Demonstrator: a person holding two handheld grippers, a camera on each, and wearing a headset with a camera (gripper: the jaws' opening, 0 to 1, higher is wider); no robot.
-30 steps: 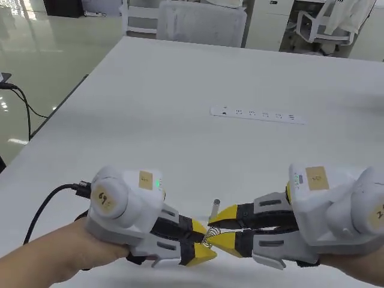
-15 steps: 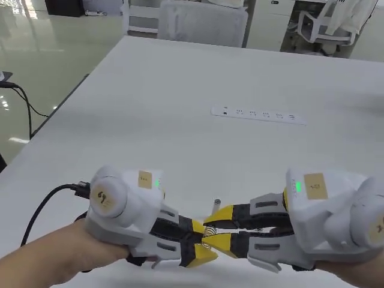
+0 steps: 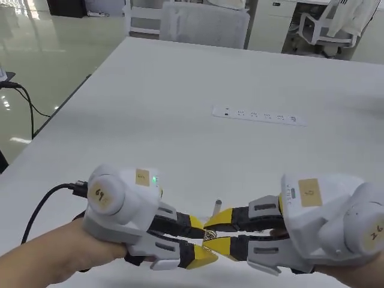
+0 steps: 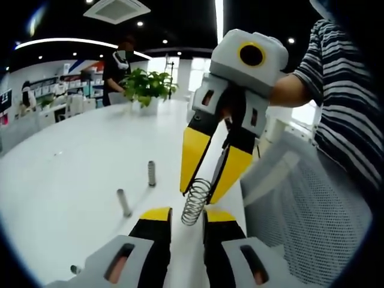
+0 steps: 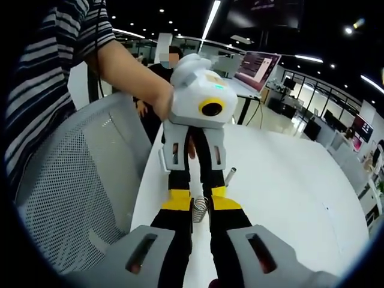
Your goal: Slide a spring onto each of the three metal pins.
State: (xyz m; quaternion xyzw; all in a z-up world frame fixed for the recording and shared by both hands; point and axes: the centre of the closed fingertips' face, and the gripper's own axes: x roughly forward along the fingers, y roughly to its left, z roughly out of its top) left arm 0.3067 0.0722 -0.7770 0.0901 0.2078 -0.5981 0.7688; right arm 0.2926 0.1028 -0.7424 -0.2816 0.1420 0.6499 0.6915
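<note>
We are passing the spring [image 4: 196,201] between grippers at the worktop's [image 3: 180,90] near edge. The left gripper [image 4: 188,213] and right gripper [image 5: 201,205] each have fingers nearly closed on one end, apparently pinching it. Next we need one firm hold, then its bore lined over the upright pin [image 3: 217,207] just beyond.

Head view: spring [image 3: 208,235] mostly hidden; pin [image 3: 217,207] base behind right tongs [image 3: 209,232].

White table [image 3: 180,90] with power strip [image 3: 258,115]; glossy floor [image 3: 48,54], chair [image 3: 204,24] beyond.
</note>
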